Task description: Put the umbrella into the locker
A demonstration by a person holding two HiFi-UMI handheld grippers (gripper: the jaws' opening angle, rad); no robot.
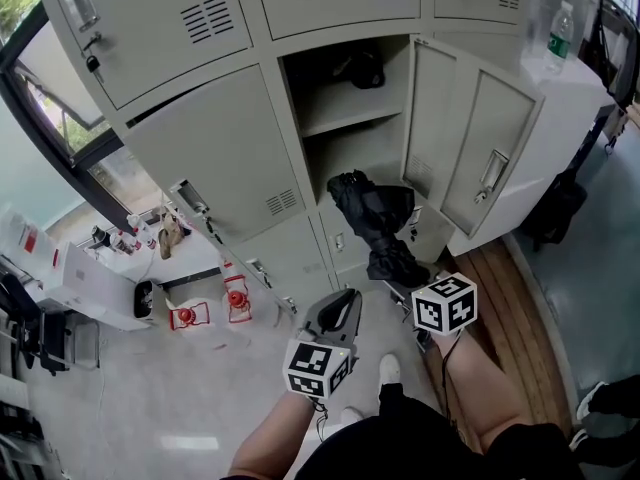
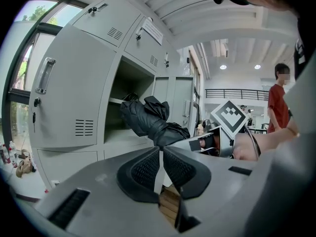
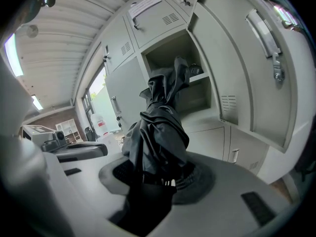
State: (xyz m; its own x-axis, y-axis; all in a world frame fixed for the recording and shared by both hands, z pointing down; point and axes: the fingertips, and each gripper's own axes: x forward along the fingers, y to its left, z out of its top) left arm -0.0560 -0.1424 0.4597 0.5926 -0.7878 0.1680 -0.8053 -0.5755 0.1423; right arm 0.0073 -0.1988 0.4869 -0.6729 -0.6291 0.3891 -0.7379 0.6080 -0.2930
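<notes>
The umbrella (image 3: 158, 132) is folded, a soft bundle of crumpled black cloth, matt and creased. Your right gripper (image 3: 158, 174) is clamped on its lower end, the ribbed dark pads pressing into the cloth from both sides, so the bundle stands up and away from the jaws towards the locker (image 1: 200, 138). That locker is smooth pale grey sheet metal with slotted vents and bar handles. One compartment (image 1: 350, 153) stands open, its door (image 1: 470, 148) swung out to the right, and a thin shelf (image 1: 345, 120) splits it. The umbrella's far end is at the mouth of the lower part, under the shelf's front edge; you cannot tell from these views whether it has crossed inside. A dark object (image 1: 362, 68) lies on the shelf above. Your left gripper (image 1: 340, 306) hangs just left of the right one, jaws together with nothing between them. The door's edge stands close on the umbrella's right.
</notes>
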